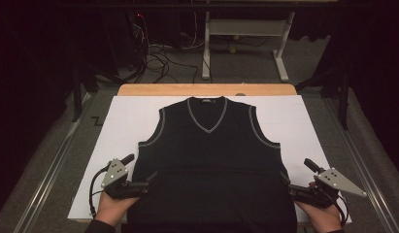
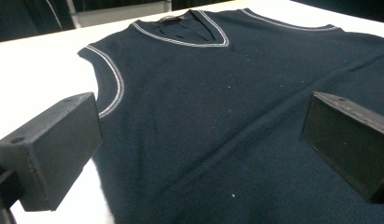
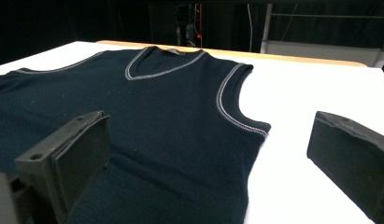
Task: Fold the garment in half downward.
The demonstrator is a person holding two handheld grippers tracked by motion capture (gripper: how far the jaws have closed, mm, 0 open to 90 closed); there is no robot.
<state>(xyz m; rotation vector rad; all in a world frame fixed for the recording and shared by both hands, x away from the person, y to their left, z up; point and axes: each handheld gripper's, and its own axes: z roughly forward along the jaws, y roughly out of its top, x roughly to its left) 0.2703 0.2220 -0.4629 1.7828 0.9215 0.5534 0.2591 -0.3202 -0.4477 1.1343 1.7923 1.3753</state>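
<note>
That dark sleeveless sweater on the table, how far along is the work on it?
Done: the sweater vest lies flat, neck away, on the white board. In hand: the left gripper and right gripper sit at its side edges with open jaws, gripping nothing. Left: probably grasping and folding; no fold shows yet.

The vest's (image 1: 211, 160) hem runs off the high view's bottom edge, perhaps overhanging the table.

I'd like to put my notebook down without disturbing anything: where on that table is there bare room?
The dark sleeveless knit vest with pale trim covers the middle of the white table sheet. Bare white lies left of its armhole, right of it, and in a thin strip beyond the collar. The near corners are crowded by the left gripper and right gripper.
</note>
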